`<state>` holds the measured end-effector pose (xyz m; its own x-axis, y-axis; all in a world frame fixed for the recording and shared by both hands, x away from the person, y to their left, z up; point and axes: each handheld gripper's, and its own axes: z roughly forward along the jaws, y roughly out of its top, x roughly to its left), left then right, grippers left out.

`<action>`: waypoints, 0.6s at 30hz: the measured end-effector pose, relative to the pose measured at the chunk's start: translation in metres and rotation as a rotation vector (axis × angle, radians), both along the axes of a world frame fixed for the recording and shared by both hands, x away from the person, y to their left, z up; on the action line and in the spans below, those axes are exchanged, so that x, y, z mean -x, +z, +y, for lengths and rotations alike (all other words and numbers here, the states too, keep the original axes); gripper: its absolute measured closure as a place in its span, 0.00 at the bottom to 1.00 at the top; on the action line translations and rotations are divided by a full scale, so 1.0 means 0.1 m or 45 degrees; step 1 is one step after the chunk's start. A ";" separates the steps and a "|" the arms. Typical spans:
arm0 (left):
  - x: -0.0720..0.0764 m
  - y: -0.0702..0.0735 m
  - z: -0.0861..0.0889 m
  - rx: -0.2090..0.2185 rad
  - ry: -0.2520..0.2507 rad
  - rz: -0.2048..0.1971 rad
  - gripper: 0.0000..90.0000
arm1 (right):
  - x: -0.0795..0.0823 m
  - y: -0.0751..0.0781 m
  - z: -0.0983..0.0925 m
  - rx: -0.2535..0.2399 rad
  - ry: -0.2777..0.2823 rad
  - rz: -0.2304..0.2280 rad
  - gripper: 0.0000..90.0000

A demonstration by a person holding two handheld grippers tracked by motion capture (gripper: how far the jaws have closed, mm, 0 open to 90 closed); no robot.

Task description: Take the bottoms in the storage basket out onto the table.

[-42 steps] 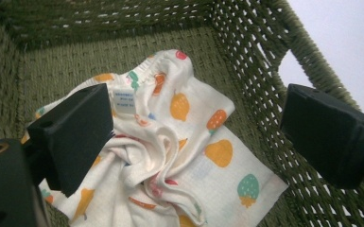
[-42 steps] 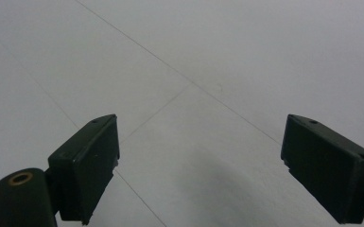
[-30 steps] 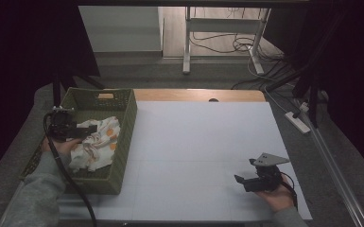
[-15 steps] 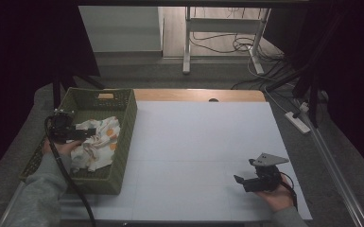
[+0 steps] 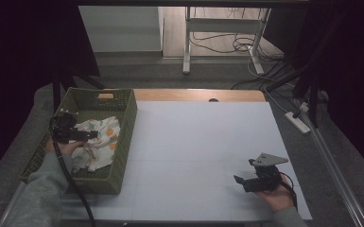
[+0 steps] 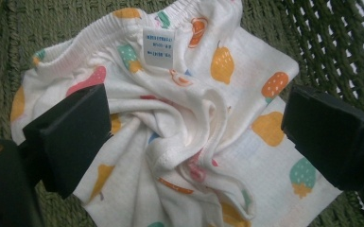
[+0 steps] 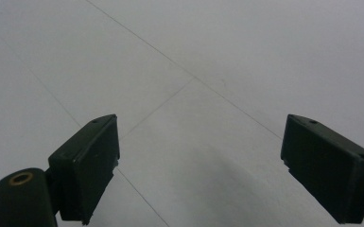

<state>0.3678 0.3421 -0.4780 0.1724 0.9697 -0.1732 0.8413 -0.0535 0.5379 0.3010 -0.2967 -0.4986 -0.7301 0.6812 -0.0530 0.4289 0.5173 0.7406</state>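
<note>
At the left of the high view a green woven basket (image 5: 123,137) sits on the table's left edge, its long side running away from the person. Inside it lies a crumpled white garment (image 5: 99,142) printed with coloured fruit, stretched roughly along the basket's length. The left gripper (image 5: 91,135) hovers over the garment, pointing right across the basket, with the person's left hand (image 5: 65,147) behind it.

The left gripper view brings out what the high view cannot: the garment (image 6: 194,127) has an elastic waistband at the top of that frame with a small white label (image 6: 160,47) sewn under it, so the waist points away from the camera. The folds bunch toward the middle, and the jaws stand wide apart on either side of them, holding nothing.

Farther right, the white table (image 5: 203,142) lies bare in the middle. Near its front right corner the right gripper (image 5: 242,178) rests in the person's right hand (image 5: 276,196), pointing left. The right gripper view shows its jaws spread wide over the plain surface (image 7: 217,61), which is crossed by thin lines.
</note>
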 end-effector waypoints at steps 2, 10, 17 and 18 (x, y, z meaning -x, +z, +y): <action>-0.03 -0.01 -0.01 -0.012 -0.012 0.015 0.09 | 0.00 0.00 0.00 0.001 0.000 0.003 0.14; -0.12 -0.10 -0.04 -0.013 -0.032 0.096 0.09 | 0.00 -0.01 0.00 0.008 0.001 0.007 0.14; -0.14 -0.20 -0.05 -0.019 -0.041 0.166 0.09 | 0.00 -0.01 0.00 0.013 0.006 0.008 0.14; -0.15 -0.21 -0.06 -0.029 -0.042 0.171 0.09 | 0.00 -0.01 0.00 0.011 0.006 0.007 0.14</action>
<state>0.3824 0.3365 -0.4991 0.1814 0.9678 -0.1747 0.9031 -0.0936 0.4191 0.3008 -0.2966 -0.4993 -0.7336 0.6773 -0.0549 0.4307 0.5259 0.7334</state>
